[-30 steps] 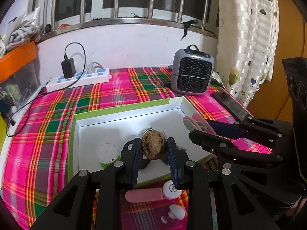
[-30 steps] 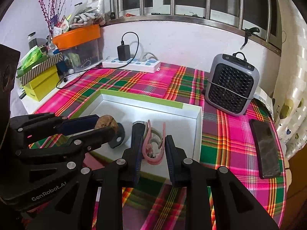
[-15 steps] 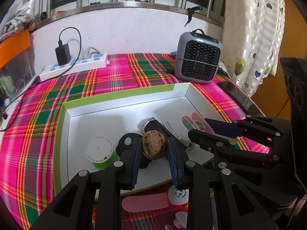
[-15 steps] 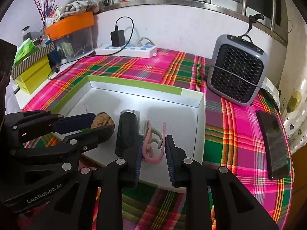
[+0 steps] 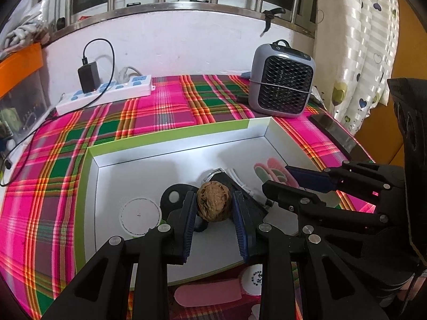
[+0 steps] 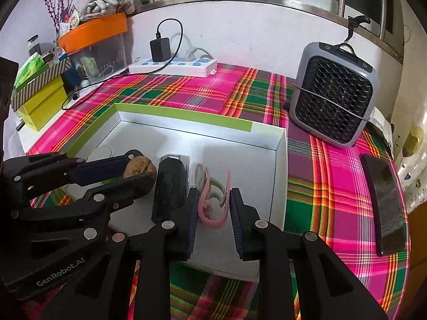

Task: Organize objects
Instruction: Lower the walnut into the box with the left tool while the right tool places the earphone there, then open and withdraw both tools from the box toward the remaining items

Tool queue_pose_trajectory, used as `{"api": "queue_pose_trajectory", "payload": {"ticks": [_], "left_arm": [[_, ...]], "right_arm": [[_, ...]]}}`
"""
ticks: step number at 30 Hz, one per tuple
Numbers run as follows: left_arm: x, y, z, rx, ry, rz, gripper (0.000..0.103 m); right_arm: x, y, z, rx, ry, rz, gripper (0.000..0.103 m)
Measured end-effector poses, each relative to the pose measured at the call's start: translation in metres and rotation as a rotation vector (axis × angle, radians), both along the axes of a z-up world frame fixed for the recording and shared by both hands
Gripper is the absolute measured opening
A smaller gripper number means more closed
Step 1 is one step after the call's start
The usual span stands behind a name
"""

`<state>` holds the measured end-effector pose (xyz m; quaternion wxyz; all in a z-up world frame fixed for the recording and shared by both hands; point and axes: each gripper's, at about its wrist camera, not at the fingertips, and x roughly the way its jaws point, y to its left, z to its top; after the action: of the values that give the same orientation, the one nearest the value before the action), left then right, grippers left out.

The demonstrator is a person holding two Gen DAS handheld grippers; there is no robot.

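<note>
Holding a walnut [image 5: 213,201] clamped between the pads of the left gripper [image 5: 214,204], just above the floor of the white box [image 5: 170,144] — not yet set down, by the look of it. Pinching a pink hair clip [image 6: 213,202] in the right gripper [image 6: 212,208], jaws closed on its two prongs, also low over the box near its right wall.

Already lying inside the box: a round white lid [image 5: 139,216], a dark oblong case [image 6: 170,186], a black round piece [image 5: 173,196], a white cable [image 5: 237,177] and some pink and green items [image 5: 269,169] toward the right side.

Still waiting outside, on the plaid cloth [image 5: 160,106] in front of the near wall — a pink-handled thing with a round white head [image 5: 213,292]. Judging the sorting as well past halfway: two items about to be released, at least one more to fetch. Leaving the phone [image 6: 384,202], heater [image 6: 333,93] and power strip [image 6: 173,65] alone, probably not part of the job.
</note>
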<state>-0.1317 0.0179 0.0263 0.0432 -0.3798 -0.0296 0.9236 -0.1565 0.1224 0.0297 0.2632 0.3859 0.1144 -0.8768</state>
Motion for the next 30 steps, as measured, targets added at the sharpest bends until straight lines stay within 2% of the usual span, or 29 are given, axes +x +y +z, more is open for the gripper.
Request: {"api": "queue_pose_trajectory", "payload": {"ticks": [9,14,22,30], "left_arm": [[0.001,0.0,0.0,-0.001,0.002,-0.005,0.026],[0.006,-0.001,0.005,0.011,0.012,-0.002,0.027],[0.023,-0.005,0.014,0.034,0.017,-0.01,0.027],[0.052,-0.002,0.018,0.043,0.041,-0.029,0.027]], "right_arm": [[0.002,-0.001,-0.001,0.004,0.013,0.002,0.027],[0.005,0.003,0.003,-0.009,0.023,-0.008,0.036],[0.024,0.017,0.023,-0.035,0.061,-0.031,0.036],[0.051,0.031,0.023,-0.066,0.048,-0.04,0.036]]}}
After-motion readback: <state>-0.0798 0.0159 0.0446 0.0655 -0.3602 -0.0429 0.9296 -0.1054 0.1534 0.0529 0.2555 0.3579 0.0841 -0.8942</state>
